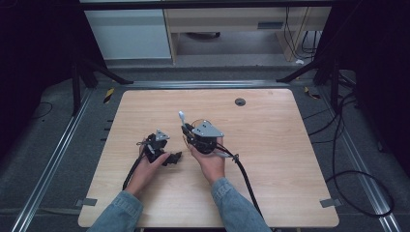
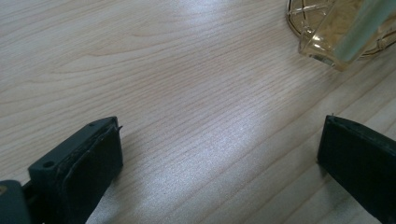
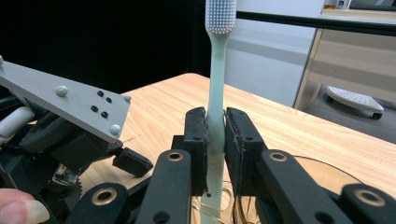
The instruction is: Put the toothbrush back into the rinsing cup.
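One toothbrush (image 3: 216, 93), unbranded, in right claw (image 3: 215, 140)

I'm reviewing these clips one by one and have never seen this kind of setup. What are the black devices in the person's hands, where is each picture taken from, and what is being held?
There is no robot arm here. A person at a wooden table holds a hand-operated gripper in each hand; each has two black jaws and its own camera.

The high view looks down from above the person's side. The left gripper shows at its left, the right gripper near the middle.

The left gripper view looks along that gripper's jaws, which stand wide apart over bare wood with nothing between them. At the top right of it is a clear amber cup.

The right gripper view looks along the other jaws, which are shut on the handle of a pale green toothbrush, bristles pointing up. The left gripper is also seen beside it there.
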Available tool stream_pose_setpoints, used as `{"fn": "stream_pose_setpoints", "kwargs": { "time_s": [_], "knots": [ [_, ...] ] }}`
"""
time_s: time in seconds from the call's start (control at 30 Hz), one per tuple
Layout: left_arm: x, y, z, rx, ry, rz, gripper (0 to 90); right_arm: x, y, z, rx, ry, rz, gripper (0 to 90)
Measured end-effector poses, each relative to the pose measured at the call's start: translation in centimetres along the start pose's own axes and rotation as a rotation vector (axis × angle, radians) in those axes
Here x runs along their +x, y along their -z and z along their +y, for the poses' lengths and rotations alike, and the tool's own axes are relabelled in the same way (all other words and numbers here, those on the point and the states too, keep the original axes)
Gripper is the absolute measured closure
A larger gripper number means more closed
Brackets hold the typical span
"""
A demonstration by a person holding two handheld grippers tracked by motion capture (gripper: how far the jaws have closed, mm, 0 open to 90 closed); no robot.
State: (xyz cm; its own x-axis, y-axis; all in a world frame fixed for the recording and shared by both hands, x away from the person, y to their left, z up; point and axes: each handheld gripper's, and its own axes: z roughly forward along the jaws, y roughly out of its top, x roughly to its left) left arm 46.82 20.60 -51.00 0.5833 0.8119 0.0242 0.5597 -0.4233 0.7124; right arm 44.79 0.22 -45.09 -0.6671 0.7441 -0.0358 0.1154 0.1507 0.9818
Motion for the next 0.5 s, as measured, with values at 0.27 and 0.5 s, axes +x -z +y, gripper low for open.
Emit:
{"fn": "stream_pose_setpoints", "kwargs": {
  "time_s": [0.27, 0.5],
  "knots": [
    [0.0, 0.0, 0.0, 0.0, -0.001, 0.001, 0.0, -0.04, 0.07, -0.22, -0.014, 0.003, -0.003, 79.3],
    [0.0, -0.01, 0.0, 0.0, 0.0, 0.0, 0.0, 0.14, 0.08, -0.6, -0.033, 0.006, -0.009, 79.3]
  ]
}}
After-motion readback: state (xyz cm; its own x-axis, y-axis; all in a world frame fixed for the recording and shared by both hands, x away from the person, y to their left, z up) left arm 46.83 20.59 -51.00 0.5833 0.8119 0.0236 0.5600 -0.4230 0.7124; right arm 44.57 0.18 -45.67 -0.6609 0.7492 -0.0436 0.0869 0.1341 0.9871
